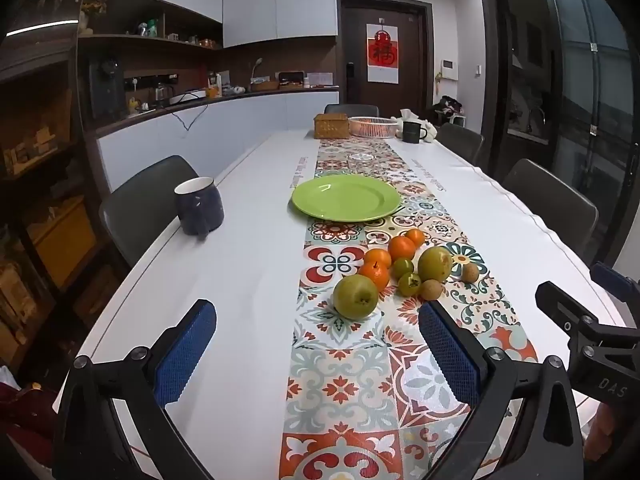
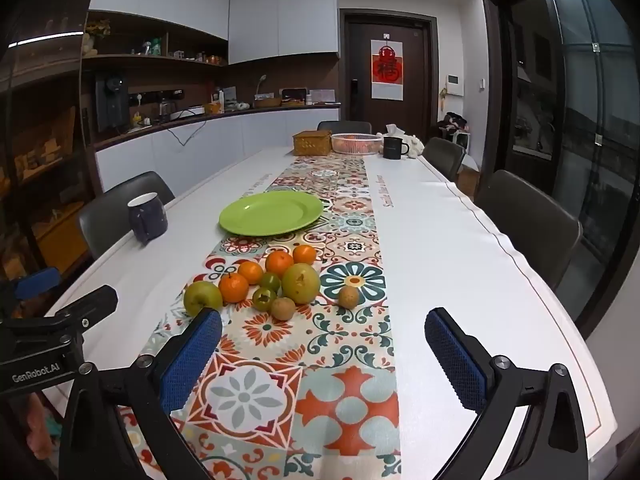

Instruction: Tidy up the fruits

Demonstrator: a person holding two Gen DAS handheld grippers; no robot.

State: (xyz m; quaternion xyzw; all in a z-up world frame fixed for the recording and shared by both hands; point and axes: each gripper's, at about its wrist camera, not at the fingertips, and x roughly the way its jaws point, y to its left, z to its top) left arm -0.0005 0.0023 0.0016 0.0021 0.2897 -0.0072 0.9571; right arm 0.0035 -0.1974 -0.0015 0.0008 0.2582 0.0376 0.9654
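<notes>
The left tongs (image 1: 316,354) are standing wide apart, tilting downward toward the far end, with nothing between the blue ribbed pads (image 1: 186,354) and the black arms spreading out from the near edge of the left wrist view. The right tongs (image 2: 322,358) are likewise gaping fully, angling downward and gripping nothing, their blue pads (image 2: 456,360) facing each other across an empty gap. Each pair is showing in the other's camera: the right one's black frame at the right edge, the left one's at the left edge, side by side.
</notes>
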